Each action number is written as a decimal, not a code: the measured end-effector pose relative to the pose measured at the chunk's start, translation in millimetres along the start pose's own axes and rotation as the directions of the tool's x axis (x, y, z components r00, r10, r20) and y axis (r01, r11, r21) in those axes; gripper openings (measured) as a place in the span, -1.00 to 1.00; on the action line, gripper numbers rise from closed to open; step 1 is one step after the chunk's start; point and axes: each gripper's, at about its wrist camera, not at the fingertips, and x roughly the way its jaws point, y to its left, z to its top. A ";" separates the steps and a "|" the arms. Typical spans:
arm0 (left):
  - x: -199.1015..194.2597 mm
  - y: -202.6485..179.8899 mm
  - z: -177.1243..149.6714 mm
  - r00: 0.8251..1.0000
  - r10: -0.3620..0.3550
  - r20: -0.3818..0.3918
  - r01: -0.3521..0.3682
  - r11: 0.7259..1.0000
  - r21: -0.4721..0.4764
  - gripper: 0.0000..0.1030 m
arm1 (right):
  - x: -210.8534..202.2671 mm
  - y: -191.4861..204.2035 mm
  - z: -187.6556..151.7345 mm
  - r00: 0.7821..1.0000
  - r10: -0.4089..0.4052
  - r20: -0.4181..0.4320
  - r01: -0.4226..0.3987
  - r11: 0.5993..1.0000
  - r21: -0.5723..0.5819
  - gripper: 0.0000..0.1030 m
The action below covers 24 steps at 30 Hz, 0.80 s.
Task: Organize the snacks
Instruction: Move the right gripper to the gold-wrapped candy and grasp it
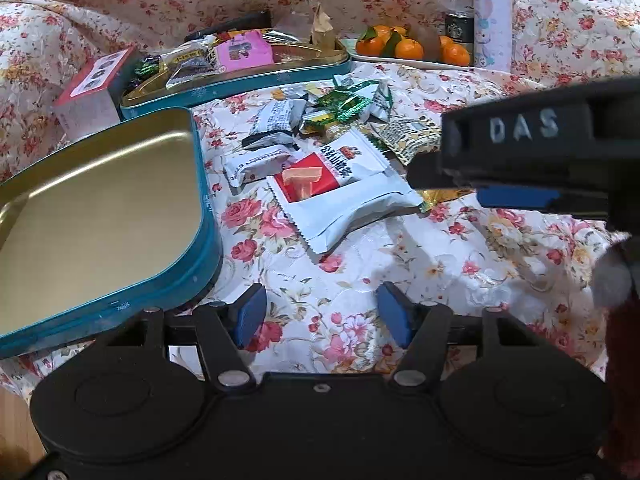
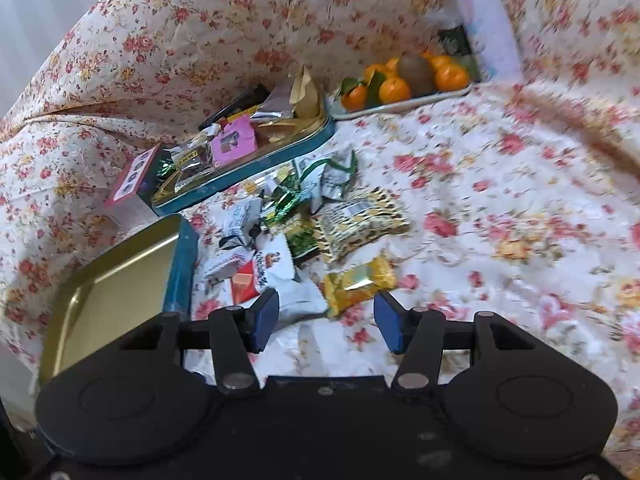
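Sorting underway: right claw (image 2: 326, 322) spread over yellow packet (image 2: 358, 285); left claw (image 1: 326, 320) spread, empty; likely pinch next, then carry to empty tin (image 1: 100, 216).

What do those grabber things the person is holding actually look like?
Each is matte black plastic: two round discs, hinged link bars with silver pins, and blue pads on the fingertips. The right gripper, seen from the side, bears white letters "DAS". No cables show.

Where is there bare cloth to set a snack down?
Free: the cloth right of the loose snack pile, below the fruit tray; also the empty tin. Crowded: between the two tins, and inside the far tin.
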 end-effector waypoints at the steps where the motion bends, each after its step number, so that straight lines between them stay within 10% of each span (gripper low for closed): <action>1: 0.6 0.3 0.5 1.000 0.000 -0.001 0.000 1.000 0.001 0.33 | 3.8 -0.8 2.1 1.000 0.012 -0.009 -0.012 1.000 0.013 0.10; 13: 4.3 2.0 4.0 1.000 -0.018 -0.024 0.018 1.000 -0.007 0.34 | 36.4 -7.9 14.5 0.998 -0.023 -0.050 0.027 0.995 0.091 -0.07; 19: 4.6 2.0 3.8 1.000 -0.018 -0.025 0.018 1.000 -0.008 0.34 | 47.3 -0.2 17.4 0.991 -0.133 -0.013 0.131 0.988 -0.087 -0.58; 24: 5.0 2.1 4.1 1.000 -0.017 -0.024 0.017 1.000 -0.006 0.34 | 46.6 2.3 8.6 0.973 -0.224 0.057 0.231 0.934 -0.274 -0.61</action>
